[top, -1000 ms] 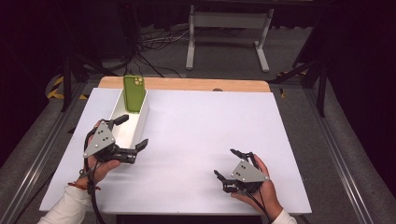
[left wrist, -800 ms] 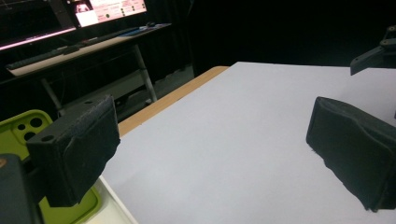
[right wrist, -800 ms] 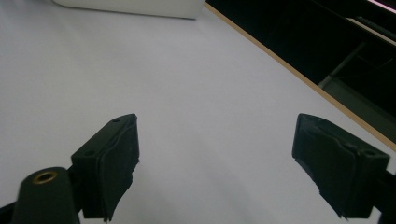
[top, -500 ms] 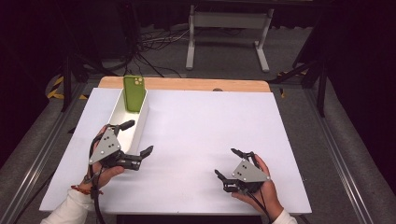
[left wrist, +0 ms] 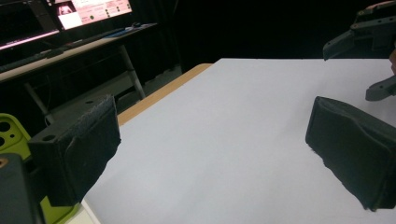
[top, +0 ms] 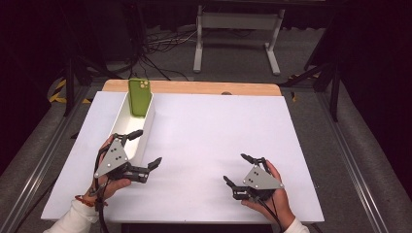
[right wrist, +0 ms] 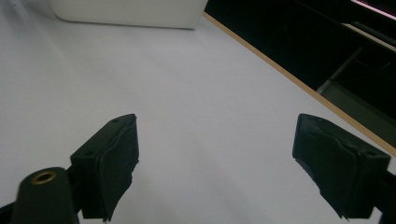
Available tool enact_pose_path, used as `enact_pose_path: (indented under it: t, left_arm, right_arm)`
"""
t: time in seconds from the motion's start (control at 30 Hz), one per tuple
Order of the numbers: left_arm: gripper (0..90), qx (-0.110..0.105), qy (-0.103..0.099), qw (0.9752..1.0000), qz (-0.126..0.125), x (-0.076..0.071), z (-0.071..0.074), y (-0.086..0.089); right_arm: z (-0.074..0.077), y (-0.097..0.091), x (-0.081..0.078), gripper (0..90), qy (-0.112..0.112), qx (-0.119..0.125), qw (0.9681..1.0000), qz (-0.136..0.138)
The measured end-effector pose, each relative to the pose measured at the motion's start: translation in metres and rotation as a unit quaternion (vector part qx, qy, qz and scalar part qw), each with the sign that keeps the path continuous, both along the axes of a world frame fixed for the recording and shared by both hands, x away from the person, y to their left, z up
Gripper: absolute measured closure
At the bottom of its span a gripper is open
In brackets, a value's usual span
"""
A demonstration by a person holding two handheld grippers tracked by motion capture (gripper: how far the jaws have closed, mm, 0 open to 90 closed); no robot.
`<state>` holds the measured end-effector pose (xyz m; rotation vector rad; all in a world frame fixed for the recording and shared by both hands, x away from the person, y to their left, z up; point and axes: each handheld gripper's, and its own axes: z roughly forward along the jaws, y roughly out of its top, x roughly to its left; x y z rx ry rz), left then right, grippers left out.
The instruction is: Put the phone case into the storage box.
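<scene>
White table (top: 209, 145) with a wooden strip along its far edge. A long white tray (top: 127, 127) lies on the left part of the table, running from the far edge toward the person. A green phone (top: 139, 97) stands upright at the tray's far end, leaning on the end wall, camera lenses at the top.

Left gripper (top: 145, 148): held in the left hand (top: 104, 182) at the near end of the tray. Jaws spread wide, nothing between them. One jaw is over the tray's near end, the other over bare table just right of the tray. White sleeve and a red band at that wrist. In the left gripper view both pads (left wrist: 84, 149) stand far apart with only white tabletop between; a corner of the green phone shows at the left edge behind the left pad, and the other gripper sits far off at upper right.

Right gripper (top: 237, 169): held in the right hand (top: 269, 196) near the table's front right, well apart from the tray. Jaws wide open, empty. Right gripper view: pads (right wrist: 114, 161) apart over bare tabletop, tray's wall at the top left.
</scene>
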<state>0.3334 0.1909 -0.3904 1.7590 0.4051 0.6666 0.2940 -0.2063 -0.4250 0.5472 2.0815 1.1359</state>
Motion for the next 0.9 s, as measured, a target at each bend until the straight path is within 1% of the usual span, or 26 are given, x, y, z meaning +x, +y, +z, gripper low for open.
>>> enact_pose_path:
  t: [0.07, 0.1, 0.23, 0.27, 0.33, 0.47, 0.67, 0.73, 0.83, 0.9]
  left_arm:
    - [3.8, -0.001, 0.002, 1.0, -0.001, 0.0, 0.0, 0.0]
    - [3.8, 0.001, -0.002, 1.0, 0.0, 0.0, -0.001, 0.001]
    - [3.8, 0.003, 0.001, 1.0, -0.002, -0.002, -0.003, -0.001]
    - [3.8, 0.009, -0.002, 1.0, -0.003, -0.003, -0.003, -0.001]
    - [3.8, 0.003, 0.002, 1.0, -0.006, -0.005, -0.004, -0.002]
    - [3.8, 0.012, -0.001, 0.9999, -0.011, -0.008, -0.005, -0.003]
    - [3.5, 0.013, 0.0, 0.9998, -0.014, -0.013, -0.009, -0.004]
    - [3.5, 0.013, 0.003, 0.9998, -0.014, -0.014, -0.011, -0.004]
    - [3.6, 0.017, 0.003, 0.9997, -0.017, -0.015, -0.012, -0.004]
    - [3.5, 0.015, 0.008, 0.9997, -0.02, -0.017, -0.014, -0.004]
  right_arm:
    - [0.001, 0.0, 0.0, 15.1, 0.001, 0.003, 1.0, 0.0]
    - [0.001, -0.001, 0.0, 15.0, 0.0, 0.004, 1.0, 0.001]
    - [0.001, -0.002, 0.0, 14.6, -0.001, 0.008, 1.0, -0.003]
    - [0.002, -0.001, 0.0, 14.4, -0.001, 0.007, 1.0, -0.005]
    - [0.002, -0.001, 0.0, 14.3, -0.002, 0.008, 1.0, -0.005]
    - [0.003, -0.002, 0.0, 13.7, -0.002, 0.011, 0.9999, -0.006]
    - [0.004, -0.002, 0.0, 12.9, -0.004, 0.013, 0.9999, -0.008]
    - [0.004, -0.003, 0.0, 12.0, -0.005, 0.016, 0.9998, -0.011]
    - [0.005, -0.003, 0.0, 11.2, -0.005, 0.018, 0.9997, -0.012]
    - [0.005, -0.004, 0.0, 11.2, -0.003, 0.021, 0.9997, -0.011]
